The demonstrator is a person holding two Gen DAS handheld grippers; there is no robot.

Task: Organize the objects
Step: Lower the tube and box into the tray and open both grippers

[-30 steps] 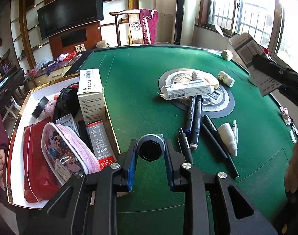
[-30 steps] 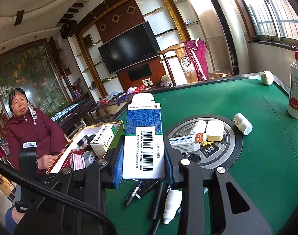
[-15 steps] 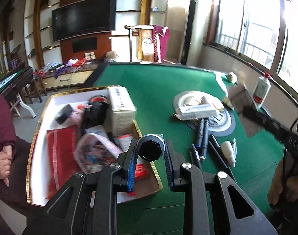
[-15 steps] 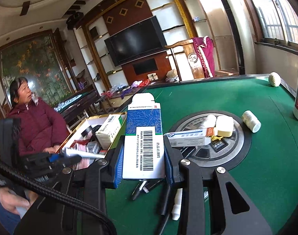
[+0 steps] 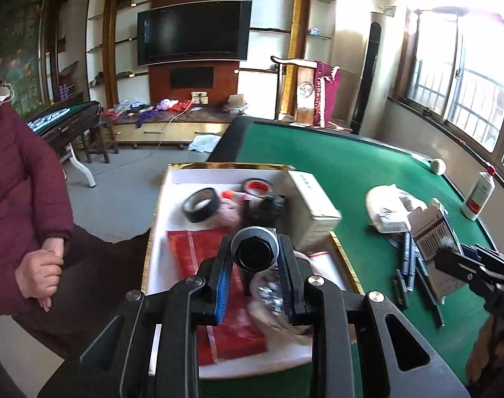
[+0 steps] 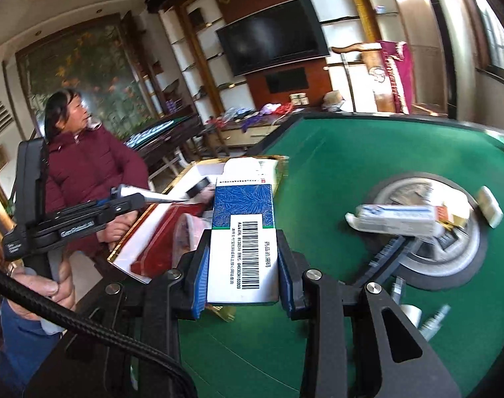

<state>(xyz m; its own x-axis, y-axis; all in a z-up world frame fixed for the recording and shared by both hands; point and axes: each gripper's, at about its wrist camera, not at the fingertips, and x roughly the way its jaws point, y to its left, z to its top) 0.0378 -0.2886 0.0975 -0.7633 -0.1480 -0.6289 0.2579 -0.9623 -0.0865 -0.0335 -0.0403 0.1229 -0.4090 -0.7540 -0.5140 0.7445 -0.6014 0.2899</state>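
Risk: crowded tray | left gripper point(image 5: 254, 267) narrowly closed on silver marker point(image 5: 253, 252), tray point(image 5: 162, 232) just ahead below | right gripper point(image 6: 242, 273) clamps blue-white medicine box point(image 6: 242, 232), tray ahead-left | both arriving together may collide; box could land on rim.

Blue-white barcoded medicine box point(image 6: 241, 232) upright; grey tube point(image 5: 253, 248) end-on.

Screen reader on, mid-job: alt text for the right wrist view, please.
The right gripper grips an upright blue-and-white medicine box with a barcode, above the green table. Beyond it sits a gold-rimmed tray; at left, the left gripper holds a silvery tube.
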